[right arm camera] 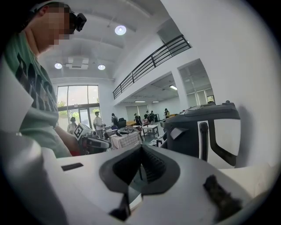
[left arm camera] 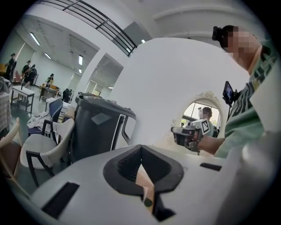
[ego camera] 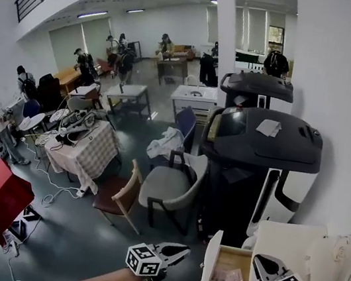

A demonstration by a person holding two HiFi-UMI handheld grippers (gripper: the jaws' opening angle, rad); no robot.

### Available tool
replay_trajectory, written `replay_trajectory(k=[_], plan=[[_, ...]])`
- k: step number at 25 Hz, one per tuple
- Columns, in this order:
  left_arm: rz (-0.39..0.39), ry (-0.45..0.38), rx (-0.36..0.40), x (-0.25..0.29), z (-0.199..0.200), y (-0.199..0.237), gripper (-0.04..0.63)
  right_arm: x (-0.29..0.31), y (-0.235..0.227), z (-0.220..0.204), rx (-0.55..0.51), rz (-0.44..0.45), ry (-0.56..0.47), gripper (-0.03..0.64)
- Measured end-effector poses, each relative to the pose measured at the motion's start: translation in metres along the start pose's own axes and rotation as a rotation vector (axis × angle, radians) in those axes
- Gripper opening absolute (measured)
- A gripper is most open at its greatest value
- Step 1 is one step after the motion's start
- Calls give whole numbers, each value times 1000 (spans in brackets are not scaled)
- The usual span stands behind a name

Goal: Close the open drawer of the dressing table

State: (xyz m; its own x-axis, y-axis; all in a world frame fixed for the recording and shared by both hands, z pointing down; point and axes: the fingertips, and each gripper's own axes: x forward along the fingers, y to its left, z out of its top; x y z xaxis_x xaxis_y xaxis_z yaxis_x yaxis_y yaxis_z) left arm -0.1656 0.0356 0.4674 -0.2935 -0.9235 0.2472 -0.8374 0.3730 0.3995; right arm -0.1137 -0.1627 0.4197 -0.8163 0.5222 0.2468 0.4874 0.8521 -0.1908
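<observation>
1. My left tool [ego camera: 179, 250] is pressed together with nothing in it. It hovers just left of the open drawer [ego camera: 209, 265].
2. My right tool [ego camera: 258, 260] is also pressed together and empty, near the drawer's right side.
3. The drawer stands pulled out from the white dressing table [ego camera: 292, 241], at the surface's left end, with loose papers [ego camera: 226, 280] inside.
4. A black machine [ego camera: 258, 164] stands just behind the table.

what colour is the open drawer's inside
The drawer is light tan wood inside; head view shows it best.
</observation>
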Motion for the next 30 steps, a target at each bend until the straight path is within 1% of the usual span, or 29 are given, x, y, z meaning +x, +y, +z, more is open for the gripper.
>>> replay_trajectory(k=[2, 6, 7, 11, 15, 19, 24, 27, 30], plan=[[5, 18, 2, 6, -11, 15, 9, 1, 1, 6, -9, -22, -3, 12], [-13, 49, -45, 22, -34, 33, 9, 3, 2, 8, -23, -59, -4, 12], [-17, 57, -42, 26, -39, 36, 11, 4, 4, 7, -27, -62, 0, 12], [-5, 102, 0, 43, -64, 50, 11, 10, 5, -4, -25, -61, 20, 11], [7, 158, 58, 54, -85, 64, 11, 16, 1, -16, -18, -61, 27, 11], [16, 218, 88, 67, -111, 80, 11, 23, -5, -36, -6, -64, 51, 11], [-9, 302, 122, 92, -152, 95, 14, 36, -16, -63, 3, -66, 75, 11], [-34, 370, 181, 106, -180, 101, 47, 40, -23, -77, 19, -70, 82, 11], [-55, 439, 273, 116, -210, 106, 69, 41, -28, -92, 35, -74, 93, 11]])
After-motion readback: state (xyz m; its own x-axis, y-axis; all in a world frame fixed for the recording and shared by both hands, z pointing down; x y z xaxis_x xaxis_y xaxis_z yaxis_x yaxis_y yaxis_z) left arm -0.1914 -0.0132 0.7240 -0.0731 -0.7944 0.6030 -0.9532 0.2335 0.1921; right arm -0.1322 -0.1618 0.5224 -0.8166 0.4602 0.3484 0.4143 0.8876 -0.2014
